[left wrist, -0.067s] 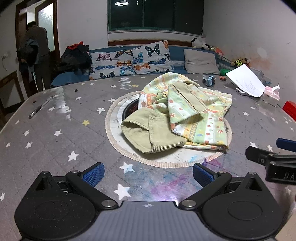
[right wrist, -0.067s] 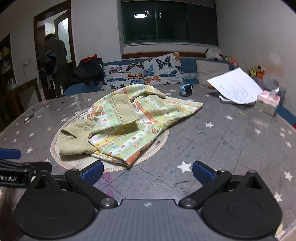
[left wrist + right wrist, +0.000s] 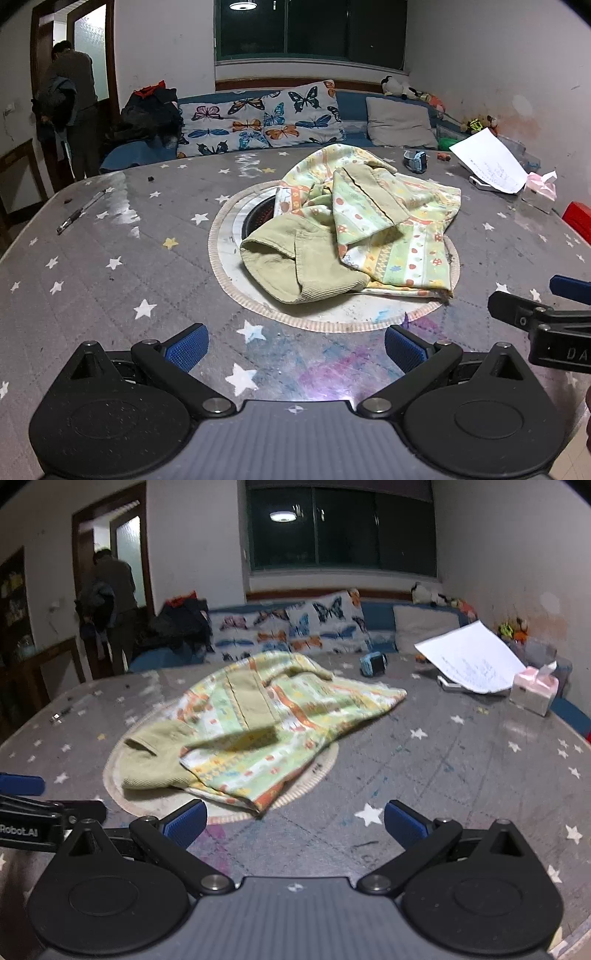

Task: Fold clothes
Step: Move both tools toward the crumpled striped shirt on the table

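A: In the left wrist view, the left tongs (image 3: 293, 343) stand wide open and hold nothing — the garment (image 3: 354, 229) lies crumpled ahead of them, on the desk (image 3: 110, 258).

B: In the right wrist view, the right tongs (image 3: 293, 821) are also wide open and empty; the garment (image 3: 258, 723) is ahead, a little left. I think a pinch may catch several layers — the heap would drag.
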Motion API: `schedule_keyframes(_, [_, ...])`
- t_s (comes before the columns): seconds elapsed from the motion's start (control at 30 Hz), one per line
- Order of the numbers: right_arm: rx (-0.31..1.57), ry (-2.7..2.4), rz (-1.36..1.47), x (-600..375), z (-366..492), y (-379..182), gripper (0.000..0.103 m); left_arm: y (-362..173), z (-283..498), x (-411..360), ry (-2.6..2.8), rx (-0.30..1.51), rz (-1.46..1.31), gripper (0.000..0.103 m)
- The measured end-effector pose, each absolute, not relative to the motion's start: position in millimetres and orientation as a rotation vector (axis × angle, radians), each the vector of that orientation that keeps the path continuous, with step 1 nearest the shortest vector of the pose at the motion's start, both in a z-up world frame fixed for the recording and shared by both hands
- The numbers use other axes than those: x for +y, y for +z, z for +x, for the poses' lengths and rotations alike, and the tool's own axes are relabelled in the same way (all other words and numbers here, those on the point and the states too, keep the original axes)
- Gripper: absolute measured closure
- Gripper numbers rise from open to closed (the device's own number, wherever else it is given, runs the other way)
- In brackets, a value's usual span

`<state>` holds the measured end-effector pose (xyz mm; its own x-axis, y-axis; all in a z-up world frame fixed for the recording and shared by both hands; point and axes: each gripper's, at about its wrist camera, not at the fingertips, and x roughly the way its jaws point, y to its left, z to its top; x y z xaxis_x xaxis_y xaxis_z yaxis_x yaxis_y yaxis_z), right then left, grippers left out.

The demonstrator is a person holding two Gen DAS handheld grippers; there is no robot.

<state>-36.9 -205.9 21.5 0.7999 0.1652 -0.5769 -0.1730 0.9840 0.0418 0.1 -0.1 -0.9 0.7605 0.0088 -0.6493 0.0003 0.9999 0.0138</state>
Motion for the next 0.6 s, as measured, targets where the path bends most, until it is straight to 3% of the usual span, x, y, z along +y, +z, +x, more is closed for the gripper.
schedule_keyframes(0.6, [0.672,0.245,0.008,-199.9,-41.3,17.2,0.0,-1.2,1.0,-1.6,0.021,0.746,0.026,0.0])
